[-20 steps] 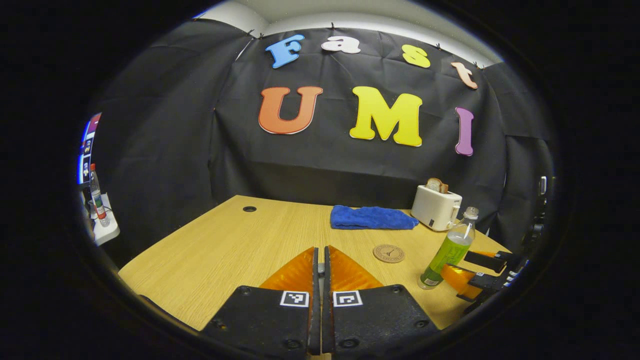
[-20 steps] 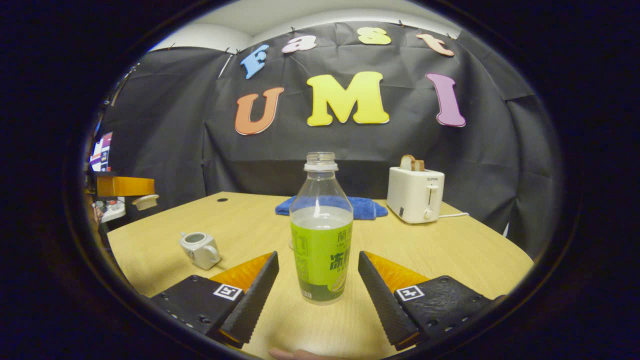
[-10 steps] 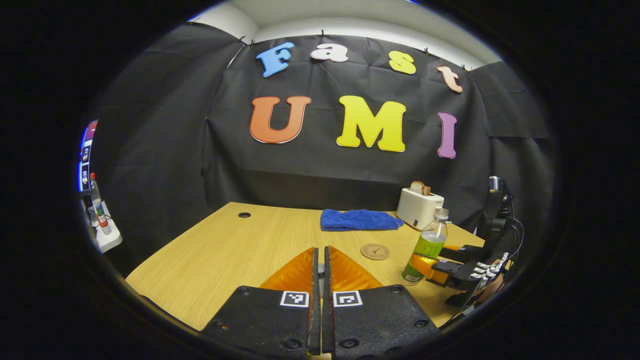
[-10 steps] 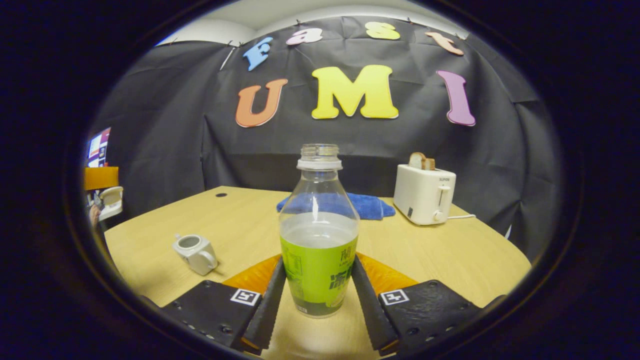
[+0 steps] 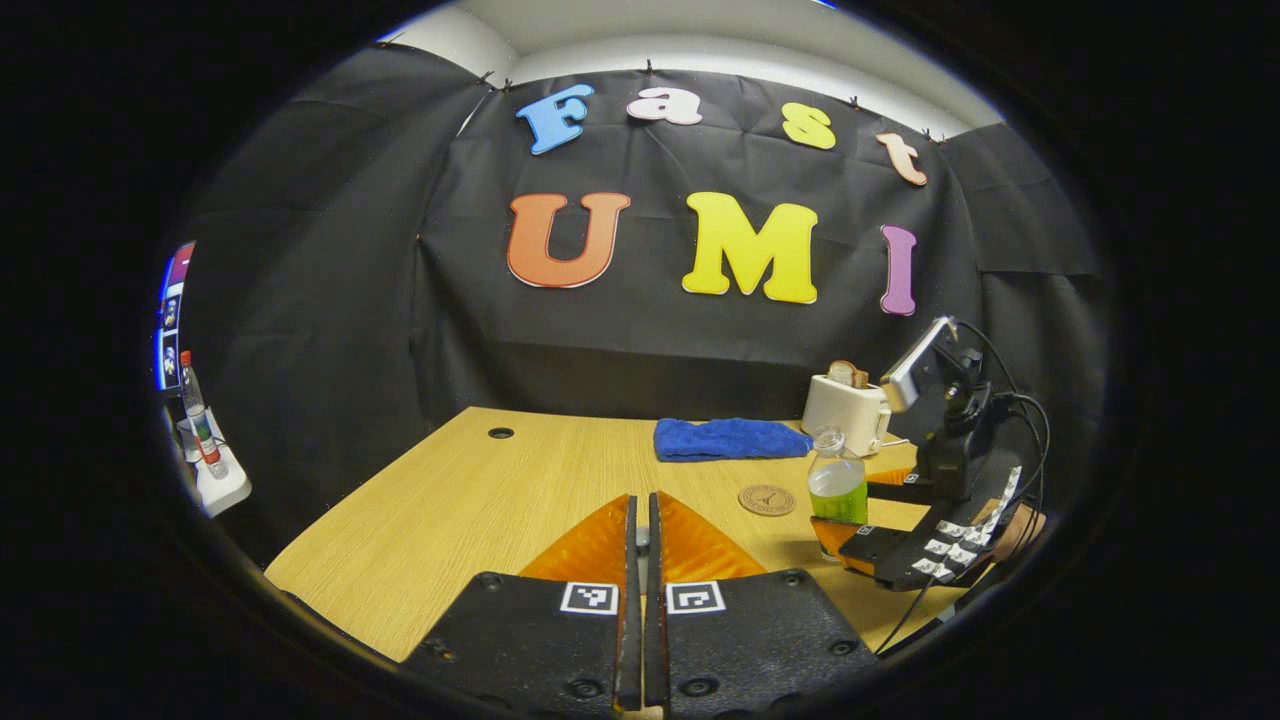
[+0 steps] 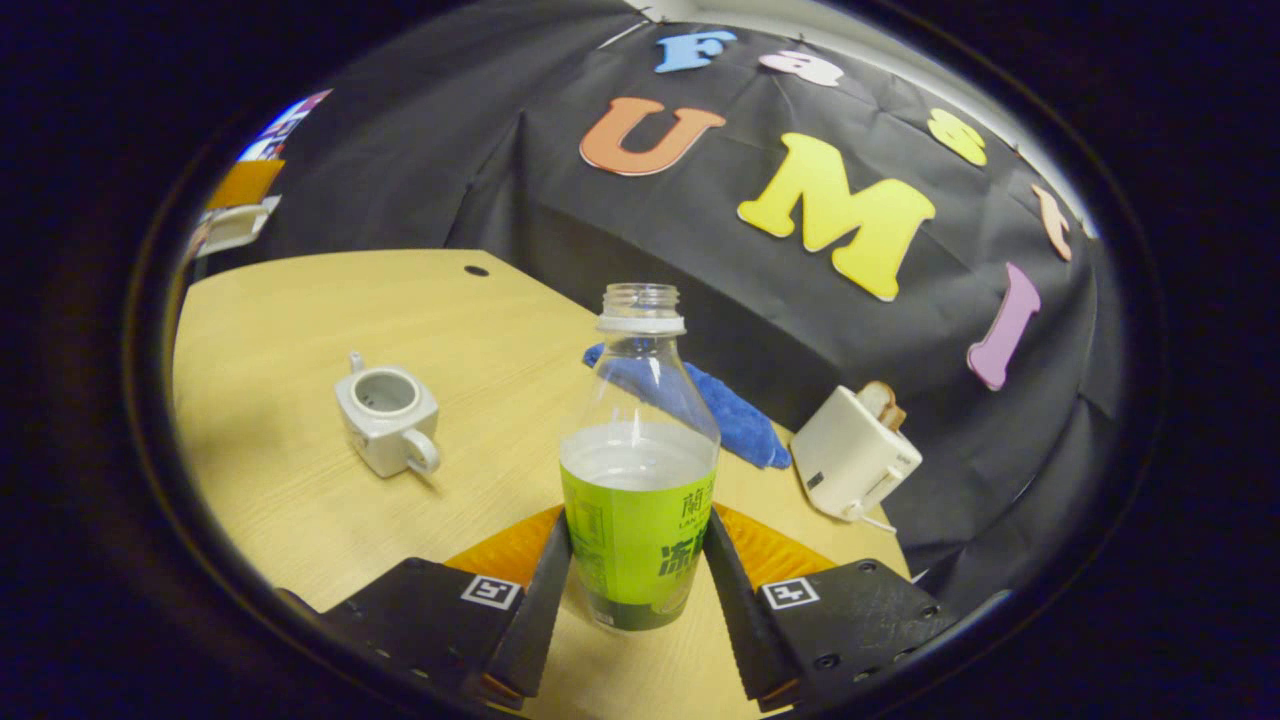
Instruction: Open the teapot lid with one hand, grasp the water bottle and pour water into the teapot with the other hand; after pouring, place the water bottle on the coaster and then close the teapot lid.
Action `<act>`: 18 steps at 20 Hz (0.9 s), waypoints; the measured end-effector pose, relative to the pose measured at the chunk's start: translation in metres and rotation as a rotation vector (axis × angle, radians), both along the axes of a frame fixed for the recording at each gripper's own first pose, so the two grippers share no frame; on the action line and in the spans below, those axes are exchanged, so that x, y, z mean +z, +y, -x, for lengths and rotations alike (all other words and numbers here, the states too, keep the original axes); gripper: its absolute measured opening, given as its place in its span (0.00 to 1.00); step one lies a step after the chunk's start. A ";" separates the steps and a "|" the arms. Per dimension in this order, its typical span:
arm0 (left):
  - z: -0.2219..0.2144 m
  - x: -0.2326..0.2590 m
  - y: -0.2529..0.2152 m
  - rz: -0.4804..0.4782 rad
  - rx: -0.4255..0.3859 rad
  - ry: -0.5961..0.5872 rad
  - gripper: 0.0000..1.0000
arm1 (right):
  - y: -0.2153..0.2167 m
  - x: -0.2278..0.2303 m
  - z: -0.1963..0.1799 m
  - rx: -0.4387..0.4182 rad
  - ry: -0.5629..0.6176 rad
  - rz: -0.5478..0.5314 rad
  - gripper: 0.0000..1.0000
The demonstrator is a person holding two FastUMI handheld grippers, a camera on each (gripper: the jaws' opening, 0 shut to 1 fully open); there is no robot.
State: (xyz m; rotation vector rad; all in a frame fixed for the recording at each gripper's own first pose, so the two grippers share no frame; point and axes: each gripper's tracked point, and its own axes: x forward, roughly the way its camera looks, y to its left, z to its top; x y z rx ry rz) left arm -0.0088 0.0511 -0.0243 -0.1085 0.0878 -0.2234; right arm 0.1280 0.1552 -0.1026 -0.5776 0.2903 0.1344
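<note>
The right gripper (image 6: 638, 575) pinches the water bottle (image 6: 638, 500), both fingers pressed against its green-labelled lower half. The bottle is uncapped and partly filled with clear liquid. In the left gripper view the same bottle (image 5: 838, 488) stands upright in that gripper (image 5: 868, 515), near the table's right edge and just beside the round coaster (image 5: 767, 499), not on it.

The teapot (image 6: 388, 420) sits on the wooden table (image 6: 280, 320) with its mouth uncovered, to the left of the bottle and well apart from it.

The left gripper (image 5: 641, 560) has its fingers pressed together; whether anything is caught between them cannot be told.

A blue cloth (image 5: 728, 439) lies toward the back of the table, and a white toaster (image 5: 846, 408) with bread in its slot stands beside it.
</note>
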 end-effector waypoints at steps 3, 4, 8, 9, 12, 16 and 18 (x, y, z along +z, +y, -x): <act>-0.001 -0.003 0.015 -0.021 0.015 0.001 0.04 | 0.014 -0.003 -0.003 0.022 0.006 0.157 0.72; -0.002 -0.003 0.019 -0.021 0.015 0.004 0.04 | 0.016 -0.003 -0.004 0.028 0.003 0.213 0.72; -0.004 -0.008 0.030 -0.031 0.030 0.019 0.04 | 0.019 -0.005 -0.010 0.051 -0.056 0.498 0.72; -0.003 -0.009 0.031 -0.030 0.033 0.020 0.04 | 0.020 -0.004 -0.010 0.052 -0.078 0.562 0.72; -0.002 -0.006 0.031 -0.022 0.028 0.019 0.04 | 0.023 -0.004 -0.014 0.077 -0.107 0.663 0.74; 0.000 -0.006 0.034 -0.027 0.022 0.015 0.04 | 0.024 0.010 -0.017 0.071 -0.188 0.805 0.73; 0.002 -0.007 0.031 -0.029 0.006 0.014 0.04 | 0.024 0.015 -0.017 0.074 -0.224 0.874 0.73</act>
